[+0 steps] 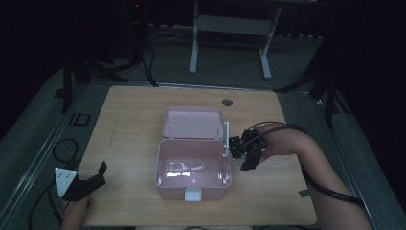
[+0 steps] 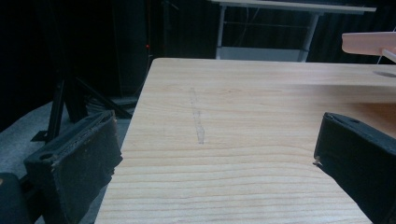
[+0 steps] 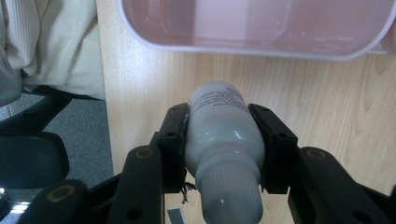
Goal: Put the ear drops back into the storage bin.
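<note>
**Carrying the bottle over the box wall**

Nearest, in the right gripper view, the right gripper (image 3: pixel 224 144) is clamped on a small white plastic bottle with a ribbed cap (image 3: pixel 223 144); both black pads press its sides, with the cap toward the camera and the printed base pointing out ahead. The grip looks centred on the body, so it is best left as it is, since squeezing harder on a smooth round bottle could make it squirt forward.

Just beyond the bottle lies the bare wooden table (image 3: pixel 299 93), and past that the rounded rim of the open pink plastic box (image 3: pixel 252 49). From the high view the right gripper (image 1: pixel 245 152) sits beside the box's right wall (image 1: pixel 229 163), so the step in hand is probably placing the bottle inside. To do it well, lift until the bottle clears the rim, travel across over the empty interior, lower close to the floor, and only then release.

Far across the table, the left gripper (image 1: pixel 88 184) rests with its jaws apart and empty near the front left corner, well away from the box. It could steady the box if it slides.
</note>
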